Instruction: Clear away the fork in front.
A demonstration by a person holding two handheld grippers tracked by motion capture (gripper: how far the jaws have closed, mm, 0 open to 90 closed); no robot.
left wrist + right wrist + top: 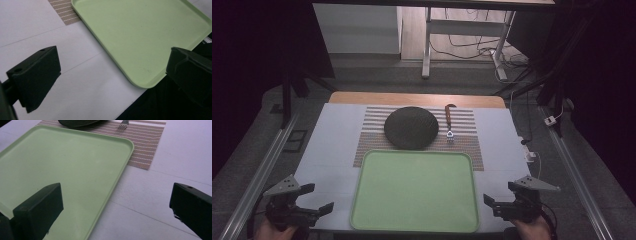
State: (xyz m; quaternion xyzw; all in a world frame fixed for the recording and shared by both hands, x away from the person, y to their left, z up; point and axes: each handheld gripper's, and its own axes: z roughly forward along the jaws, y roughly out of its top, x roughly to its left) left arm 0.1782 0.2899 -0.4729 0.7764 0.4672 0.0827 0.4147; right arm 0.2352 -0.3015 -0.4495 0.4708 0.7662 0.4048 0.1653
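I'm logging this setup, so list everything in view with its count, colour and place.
tray: one, light green, empty, near middle of the table, overlapping the placemat's near edge.
plate: one, dark, round, on the placemat behind the tray.
fork: one, brown handle, metal tines toward the tray, on the placemat right of the plate.
placemat: one, brown and white striped, far middle.
table: one, white cover, wooden far edge.
left gripper: one, black, open, left of the tray.
right gripper: one, black, open, right of the tray.
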